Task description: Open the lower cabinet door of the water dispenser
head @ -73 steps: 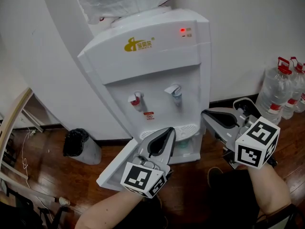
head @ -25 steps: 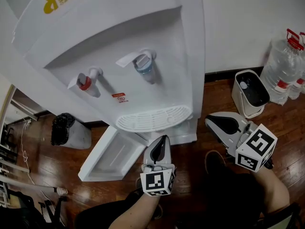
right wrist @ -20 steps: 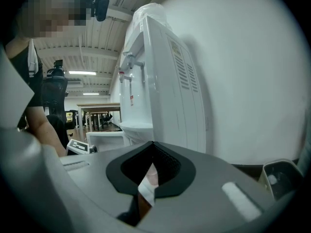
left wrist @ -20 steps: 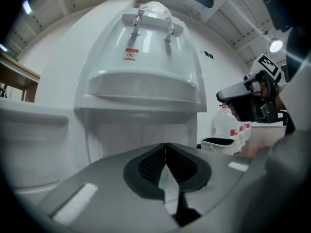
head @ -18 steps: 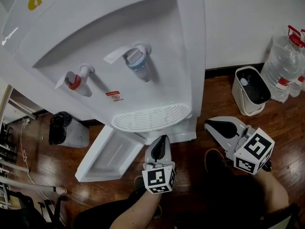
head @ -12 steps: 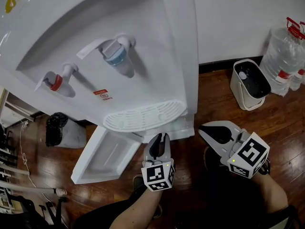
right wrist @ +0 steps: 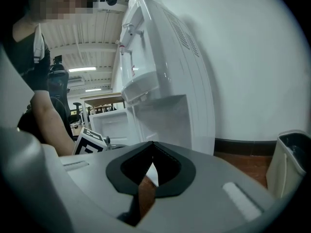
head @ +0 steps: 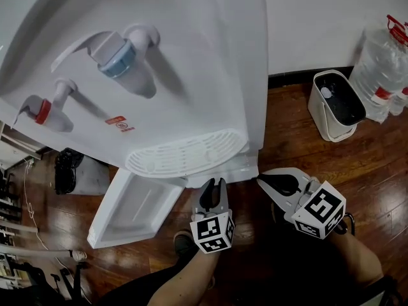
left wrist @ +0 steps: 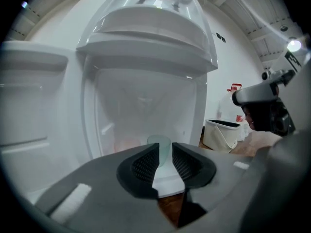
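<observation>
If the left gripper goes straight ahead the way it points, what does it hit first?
Probably the pale cup inside the open lower cabinet, lined up with the left gripper's gap; depth is hard to judge.

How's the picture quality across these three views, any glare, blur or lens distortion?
Head view: evenly lit, the white water dispenser sharp, faint sheen on the wood floor. Left gripper view: strong fisheye with black corners, the lower cabinet looks hazy, a ceiling lamp flares at top right. Right gripper view: fisheye bows the dispenser, with a black rim on the right.
</observation>
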`<state>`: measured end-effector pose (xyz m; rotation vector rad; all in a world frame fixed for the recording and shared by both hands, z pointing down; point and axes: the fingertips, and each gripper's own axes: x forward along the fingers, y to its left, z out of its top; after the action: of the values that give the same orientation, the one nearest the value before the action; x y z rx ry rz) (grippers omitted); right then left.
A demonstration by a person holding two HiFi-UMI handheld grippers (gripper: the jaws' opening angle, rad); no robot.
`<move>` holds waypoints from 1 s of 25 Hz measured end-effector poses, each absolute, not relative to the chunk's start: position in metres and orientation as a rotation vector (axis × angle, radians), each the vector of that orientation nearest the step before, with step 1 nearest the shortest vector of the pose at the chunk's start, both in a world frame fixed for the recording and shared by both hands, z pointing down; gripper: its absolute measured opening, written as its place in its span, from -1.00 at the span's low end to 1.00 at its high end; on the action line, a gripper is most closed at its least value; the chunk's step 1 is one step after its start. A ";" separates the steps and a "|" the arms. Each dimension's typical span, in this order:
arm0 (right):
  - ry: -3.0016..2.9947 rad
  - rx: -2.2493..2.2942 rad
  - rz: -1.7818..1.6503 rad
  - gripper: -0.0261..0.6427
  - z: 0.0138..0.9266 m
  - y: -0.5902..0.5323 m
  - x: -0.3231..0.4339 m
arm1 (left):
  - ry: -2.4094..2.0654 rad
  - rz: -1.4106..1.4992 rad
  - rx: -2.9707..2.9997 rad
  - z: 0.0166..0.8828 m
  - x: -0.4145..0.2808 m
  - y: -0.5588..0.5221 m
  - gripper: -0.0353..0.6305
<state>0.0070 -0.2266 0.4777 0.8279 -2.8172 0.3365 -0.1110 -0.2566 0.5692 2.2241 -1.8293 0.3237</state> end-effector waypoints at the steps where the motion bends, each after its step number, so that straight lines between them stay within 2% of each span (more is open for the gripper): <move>1: -2.813 0.812 0.336 -0.91 0.482 -0.225 0.005 | -1.825 0.326 2.224 0.571 -0.111 -0.258 -0.36; 8: -2.803 0.836 0.305 -0.91 0.489 -0.234 0.008 | -1.782 0.393 2.224 0.593 -0.104 -0.278 -0.29; 13: -2.744 0.862 0.346 -0.90 0.526 -0.240 0.009 | -1.764 0.430 2.227 0.606 -0.099 -0.287 -0.23; 25: -2.726 0.967 0.392 -0.91 0.550 -0.258 0.013 | -1.750 0.480 2.204 0.629 -0.095 -0.303 0.03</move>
<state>0.0135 -0.2578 0.5497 0.9673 -2.7259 0.3925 -0.0954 -0.3032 0.6294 2.2037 -1.7501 0.4801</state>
